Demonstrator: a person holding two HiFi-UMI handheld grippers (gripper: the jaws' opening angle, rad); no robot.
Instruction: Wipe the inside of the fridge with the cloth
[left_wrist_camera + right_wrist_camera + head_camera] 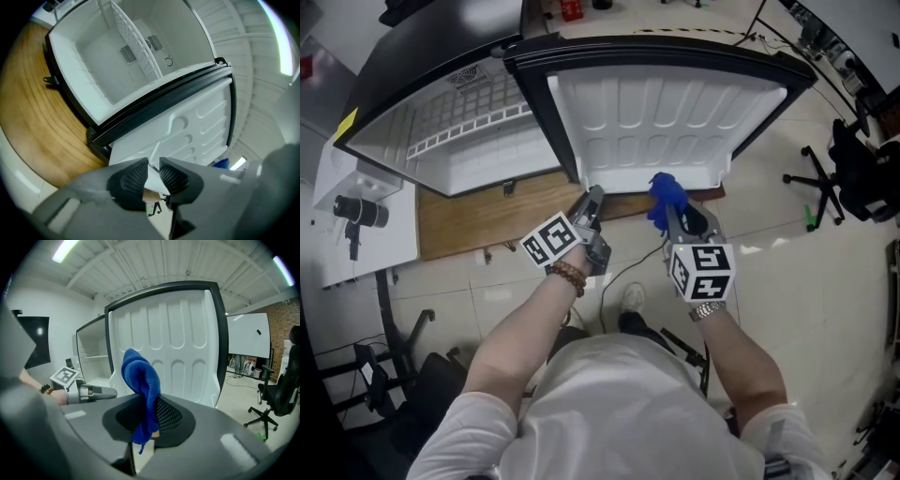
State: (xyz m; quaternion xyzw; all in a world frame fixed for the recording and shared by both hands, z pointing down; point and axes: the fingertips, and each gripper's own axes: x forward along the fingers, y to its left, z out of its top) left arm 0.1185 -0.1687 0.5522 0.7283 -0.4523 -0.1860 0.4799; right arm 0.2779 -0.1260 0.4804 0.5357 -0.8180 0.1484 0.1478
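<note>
A small white fridge point(478, 131) stands on a wooden board with its door point(656, 122) swung wide open toward me. Inside, a wire shelf point(136, 42) crosses the white cavity point(103, 61). My left gripper point(592, 199) is at the door's near edge by the hinge side; in the left gripper view its jaws point(153, 171) close on the door's white rim point(154, 152). My right gripper point(673, 211) is shut on a blue cloth point(667, 195), which sticks up between the pads point(143, 380) in front of the door's inner panel point(173, 338).
The wooden board point(487, 216) lies on a tiled floor. A white table point(366, 253) with a black device stands to the left. An office chair point(853, 169) is at the right. A cable and the person's shoe point(633, 298) are below the grippers.
</note>
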